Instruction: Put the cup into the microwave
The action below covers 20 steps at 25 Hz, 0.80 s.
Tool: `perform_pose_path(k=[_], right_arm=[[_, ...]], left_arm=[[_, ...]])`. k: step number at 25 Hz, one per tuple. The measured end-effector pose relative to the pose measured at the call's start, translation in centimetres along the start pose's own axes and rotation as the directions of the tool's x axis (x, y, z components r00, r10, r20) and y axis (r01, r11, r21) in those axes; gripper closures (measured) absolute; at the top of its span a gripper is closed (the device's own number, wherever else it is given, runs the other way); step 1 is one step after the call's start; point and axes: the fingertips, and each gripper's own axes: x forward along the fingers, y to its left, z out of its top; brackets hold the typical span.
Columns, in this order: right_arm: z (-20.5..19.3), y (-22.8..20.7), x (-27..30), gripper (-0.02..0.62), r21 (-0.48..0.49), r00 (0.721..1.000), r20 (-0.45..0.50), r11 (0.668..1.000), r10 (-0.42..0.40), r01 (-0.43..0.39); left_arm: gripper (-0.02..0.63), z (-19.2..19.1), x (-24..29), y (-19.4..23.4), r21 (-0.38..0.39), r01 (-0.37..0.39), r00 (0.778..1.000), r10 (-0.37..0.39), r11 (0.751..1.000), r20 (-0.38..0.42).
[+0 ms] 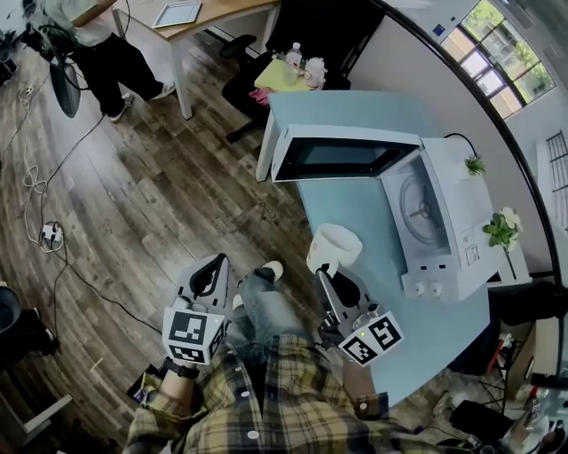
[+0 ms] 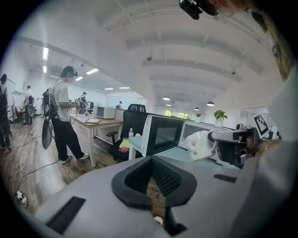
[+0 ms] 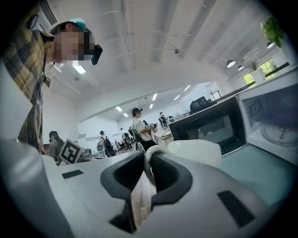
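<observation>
Cup [image 1: 334, 247], white, pinched by its looped handle [image 3: 148, 162] between the jaws of the right gripper [image 1: 326, 271], pads closed tight on the loop, nothing else in the bite. Body of the cup just past the jaw tips and a little to their right, above the near edge of the light-blue table [image 1: 355, 208]; resting on the tabletop or clear of it, impossible to tell. Straight ahead of those jaws, beyond the cup: microwave [image 1: 444, 222], white, its door [image 1: 342, 158] standing fully open with the dark window turned toward them. Ahead and to the right of the jaws, the open cavity with a round turntable [image 1: 417, 211] inside; cup well short of it, outside. On top of the microwave, farther right, a small green plant [image 1: 475, 165]. Left gripper [image 1: 216, 261] well to the left of the right one, off the table, over the wooden floor [image 1: 133, 195] beside the person's leg [image 1: 266, 306]; jaws pressed together at the tips, empty. Ahead of the left jaws, the open door; ahead and to their right, the cup and the right gripper. Farther ahead, past the far end of the table, a black chair [image 1: 257, 80] with a yellow cloth [image 1: 282, 75] and a small bottle [image 1: 294, 53]. Far to the left of both pairs of jaws, another person [image 1: 106, 53] standing by a wooden desk [image 1: 204, 18].
</observation>
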Motion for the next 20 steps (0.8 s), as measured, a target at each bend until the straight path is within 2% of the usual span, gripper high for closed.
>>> perform_pose_path(k=[6, 10, 16, 20], right_arm=[[1.8, -4.5, 2.0, 0.540, 0.008, 0.998, 0.038, 0.998, -0.058, 0.057], [3.2, -7.9, 2.5, 0.540, 0.027, 0.991, 0.063, 0.993, -0.118, 0.116], [6.0, -13.3, 1.7, 0.540, 0.044, 0.969, 0.103, 0.974, -0.225, 0.221], [6.9, -16.1, 0.1, 0.540, 0.072, 0.947, 0.122, 0.955, -0.296, 0.289]], left_arm=[[0.614, 2.4, 6.1, -0.8, 0.040, 0.078, 0.997, -0.078, 0.996, -0.009], [0.614, 4.9, 10.7, -2.4, 0.081, 0.168, 0.986, -0.167, 0.982, -0.018], [0.614, 7.9, 17.2, -6.2, 0.127, 0.295, 0.956, -0.291, 0.947, -0.050], [0.614, 9.4, 20.7, -9.6, 0.168, 0.388, 0.921, -0.380, 0.906, -0.080]])
